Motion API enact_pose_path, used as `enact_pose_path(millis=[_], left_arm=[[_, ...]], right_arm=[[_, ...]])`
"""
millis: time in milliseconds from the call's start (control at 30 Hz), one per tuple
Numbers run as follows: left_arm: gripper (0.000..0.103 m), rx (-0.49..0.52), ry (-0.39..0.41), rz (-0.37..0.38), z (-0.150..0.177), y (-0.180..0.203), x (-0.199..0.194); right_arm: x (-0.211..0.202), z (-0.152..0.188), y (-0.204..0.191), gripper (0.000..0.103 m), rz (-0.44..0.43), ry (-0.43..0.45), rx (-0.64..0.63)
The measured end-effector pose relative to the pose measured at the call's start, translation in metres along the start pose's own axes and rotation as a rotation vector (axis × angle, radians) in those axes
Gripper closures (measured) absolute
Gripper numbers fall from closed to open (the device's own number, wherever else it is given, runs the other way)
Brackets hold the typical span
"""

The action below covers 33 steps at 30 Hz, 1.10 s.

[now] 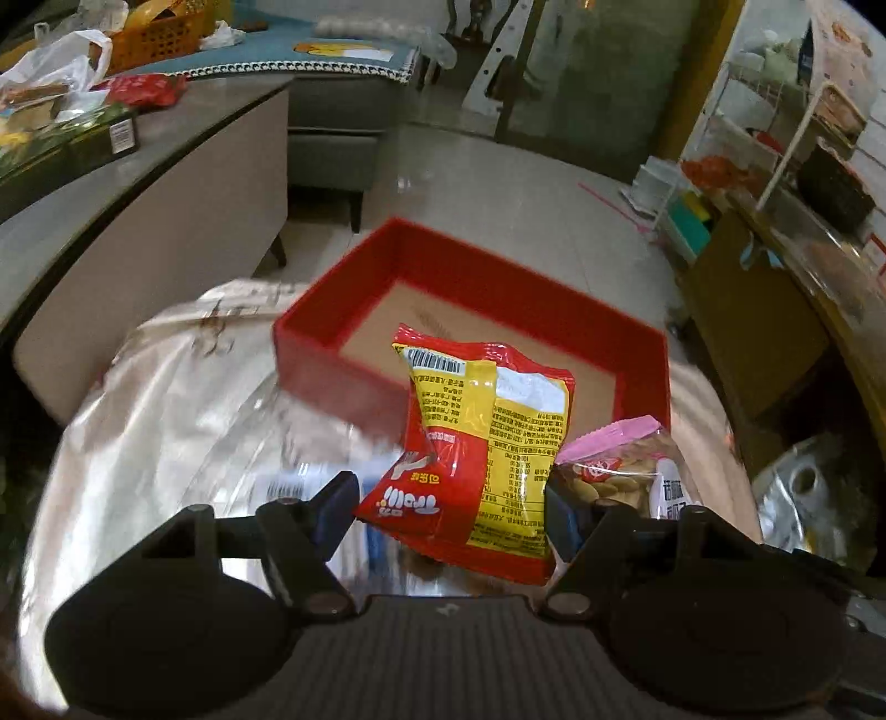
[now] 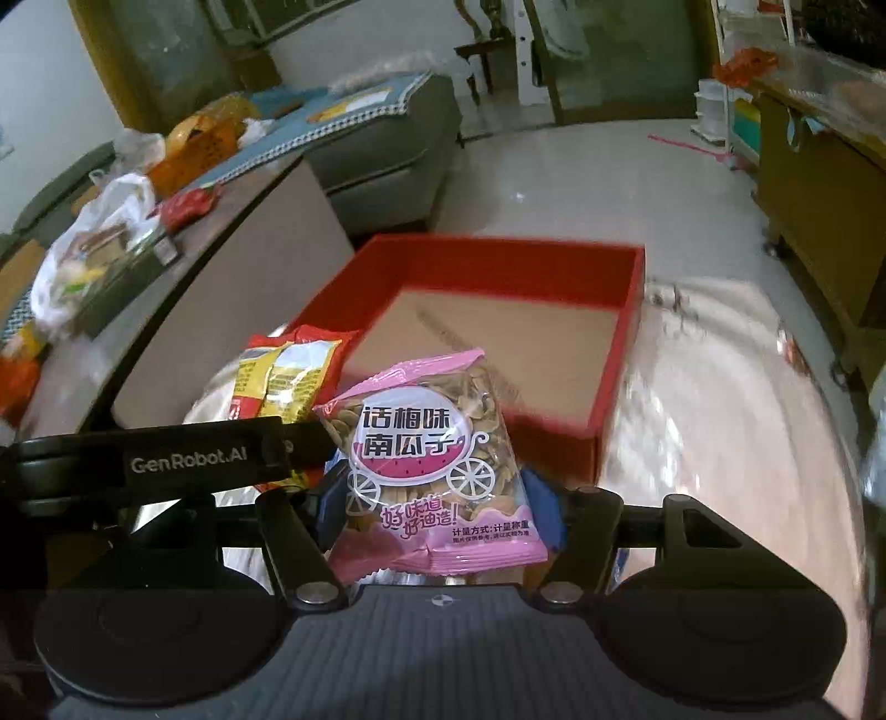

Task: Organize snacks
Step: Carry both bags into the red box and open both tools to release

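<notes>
A red and yellow snack packet [image 1: 482, 443] stands up between the fingers of my left gripper [image 1: 451, 504], which is shut on its lower part, in front of the red box [image 1: 326, 354]. My right gripper [image 2: 434, 498] is shut on a pink packet of pumpkin seeds [image 2: 426, 448], held upright before the same red box [image 2: 609, 399]. The box has a brown cardboard floor and holds nothing. The pink packet [image 1: 620, 471] shows at the right of the left wrist view. In the right wrist view the red packet [image 2: 288, 382] shows at the left, above the other gripper's arm.
The box rests on a round table under shiny clear plastic [image 1: 183, 410]. A grey counter [image 1: 166, 160] to the left carries bags, a dark carton and an orange basket [image 1: 160, 33]. A grey sofa [image 2: 382, 144] stands behind; wooden cabinets [image 2: 819, 188] line the right side.
</notes>
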<state>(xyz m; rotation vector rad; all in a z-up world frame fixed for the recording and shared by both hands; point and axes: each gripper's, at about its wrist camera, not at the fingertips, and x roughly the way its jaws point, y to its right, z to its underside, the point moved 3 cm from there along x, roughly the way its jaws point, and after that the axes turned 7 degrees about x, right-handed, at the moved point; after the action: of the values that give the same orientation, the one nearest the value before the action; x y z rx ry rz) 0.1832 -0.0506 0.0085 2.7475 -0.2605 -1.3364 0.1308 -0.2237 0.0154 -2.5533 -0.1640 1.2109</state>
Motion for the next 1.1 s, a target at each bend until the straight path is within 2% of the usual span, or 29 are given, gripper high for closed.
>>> enact_pose_path(millis=[233, 500, 633, 767, 867, 933, 1000, 1100], left_arm=[[0.04, -0.023, 0.006, -0.004, -0.034, -0.001, 0.044], [0.04, 0.013, -0.006, -0.061, -0.05, 0.006, 0.085], [0.04, 0.023, -0.03, -0.087, -0.049, 0.003, 0.105], [0.04, 0.075, -0.035, -0.136, -0.05, 0.003, 0.12], [0.039, 0.104, -0.03, -0.152, -0.049, 0.004, 0.124], [0.039, 0.147, -0.033, -0.185, -0.048, 0.008, 0.127], [0.039, 0.178, -0.035, -0.216, -0.045, 0.01, 0.129], [0.039, 0.196, -0.033, -0.226, -0.044, 0.01, 0.128]], right_arm=[[0.039, -0.04, 0.003, 0.032, 0.038, 0.011, -0.026], [0.076, -0.059, 0.009, 0.033, 0.064, -0.007, -0.057], [0.099, -0.061, 0.014, 0.033, 0.073, -0.033, -0.059], [0.121, -0.057, 0.017, 0.033, 0.071, -0.052, -0.051], [0.132, -0.053, 0.011, 0.033, 0.095, -0.045, -0.102], [0.139, -0.052, 0.011, 0.033, 0.077, -0.069, -0.074], [0.145, -0.046, 0.01, 0.035, 0.097, -0.081, -0.098], [0.142, -0.044, 0.009, 0.036, 0.098, -0.082, -0.118]])
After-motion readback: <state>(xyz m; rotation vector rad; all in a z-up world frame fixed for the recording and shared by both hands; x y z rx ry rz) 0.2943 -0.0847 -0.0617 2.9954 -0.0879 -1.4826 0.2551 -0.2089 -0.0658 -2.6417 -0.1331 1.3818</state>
